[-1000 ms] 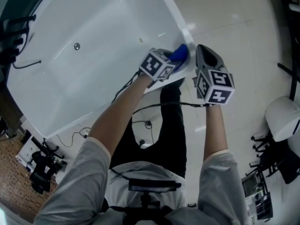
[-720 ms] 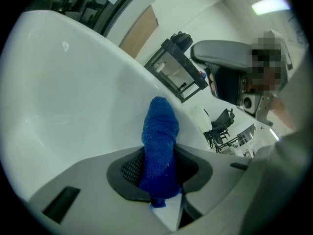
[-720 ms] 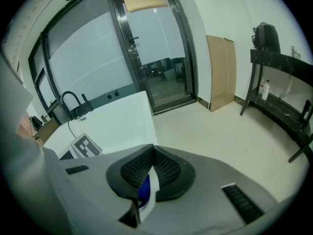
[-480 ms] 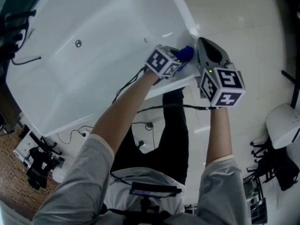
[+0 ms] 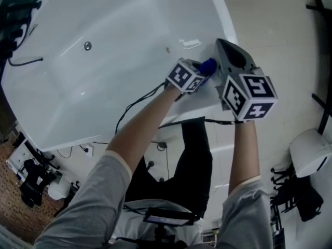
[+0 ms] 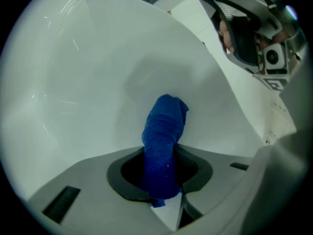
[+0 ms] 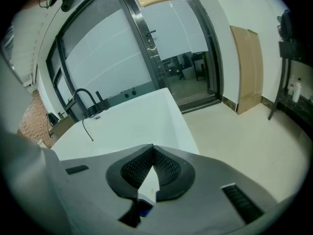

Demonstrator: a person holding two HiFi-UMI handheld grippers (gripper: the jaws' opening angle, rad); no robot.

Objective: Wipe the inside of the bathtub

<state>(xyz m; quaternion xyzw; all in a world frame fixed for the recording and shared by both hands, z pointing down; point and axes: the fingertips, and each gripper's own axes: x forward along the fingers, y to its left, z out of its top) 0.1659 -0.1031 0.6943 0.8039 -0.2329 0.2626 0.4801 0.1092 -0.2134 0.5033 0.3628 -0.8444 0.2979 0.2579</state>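
My left gripper (image 6: 161, 180) is clamped on the blue terry cloth (image 6: 164, 126), whose long axis runs straight out along the jaws. The cloth's free end points at the inner wall of the glossy white bathtub (image 5: 104, 82), close under the rim; I cannot tell if it touches. My right gripper (image 7: 149, 176), jaws together on nothing, hangs just beside, aimed away over the tub. I judge the wipe falls to the left: forward and down.

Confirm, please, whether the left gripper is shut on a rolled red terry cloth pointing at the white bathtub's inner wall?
The colour is wrong: the left gripper view shows the left gripper shut on a rolled blue terry cloth, not red, pointing at the white bathtub's inner wall.
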